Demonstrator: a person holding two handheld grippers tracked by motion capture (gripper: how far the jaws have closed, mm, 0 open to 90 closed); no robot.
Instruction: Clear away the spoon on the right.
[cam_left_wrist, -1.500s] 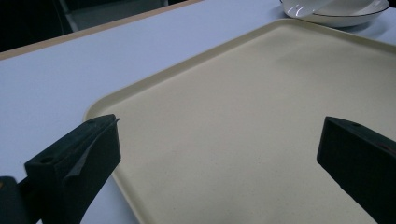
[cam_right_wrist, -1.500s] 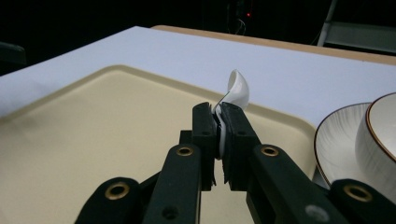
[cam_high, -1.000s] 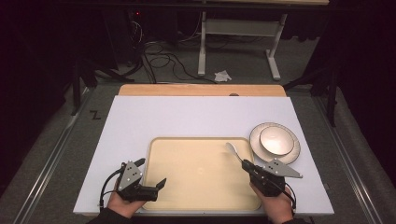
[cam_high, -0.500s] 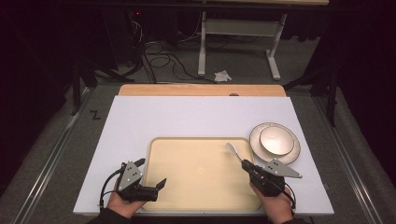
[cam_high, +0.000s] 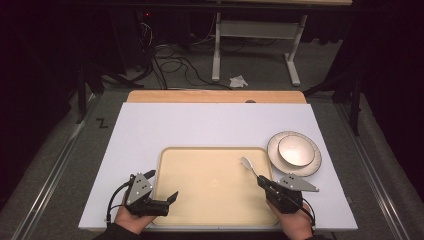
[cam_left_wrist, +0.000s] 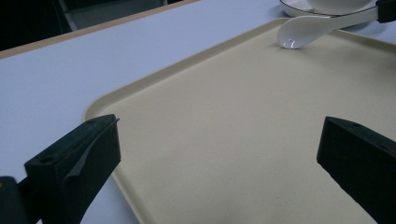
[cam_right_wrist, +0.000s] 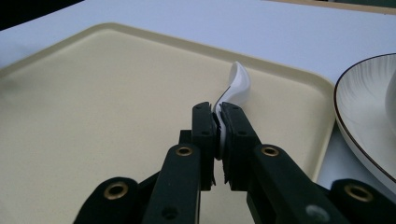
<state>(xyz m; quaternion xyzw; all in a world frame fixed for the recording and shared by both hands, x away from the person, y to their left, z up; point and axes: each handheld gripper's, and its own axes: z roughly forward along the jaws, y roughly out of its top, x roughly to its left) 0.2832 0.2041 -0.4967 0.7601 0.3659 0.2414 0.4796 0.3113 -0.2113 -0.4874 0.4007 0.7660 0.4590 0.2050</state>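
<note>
- Spoon (cam_high: 247, 163), white and ceramic-looking, was clamped by its handle between the jaws of the right gripper (cam_high: 261, 179); its bowl end was out over the far right part of the tray (cam_high: 200, 220).
- From the right gripper view the handle (cam_right_wrist: 219, 123) sat edge-on between the two pressed-together pads, with the bowl (cam_right_wrist: 238, 81) curving up beyond them. Whether the bowl touched the tray or hung just above it I could not tell.
- The left gripper (cam_high: 170, 197) sat at the tray's near left corner with its jaws spread wide and nothing between them; in its own view the two black fingers (cam_left_wrist: 74, 158) framed bare tray.
- The step in hand looked like carrying the spoon, with the grip already made and the placing not yet done.
- The next move would likely call for a short, steady carry toward either the tray's middle or the dishes, keeping the handle from twisting in the narrow grip, then lowering it gently before letting go, since ceramic on ceramic could chip.
- The tray, shallow and beige, held nothing but the spoon's end over it.
- The plate (cam_high: 310, 167), white with a dark rim line, stood on the table (cam_high: 200, 125) just beside the tray's right edge.
- A small bowl (cam_high: 296, 150) sat on the plate; it looked empty.
</note>
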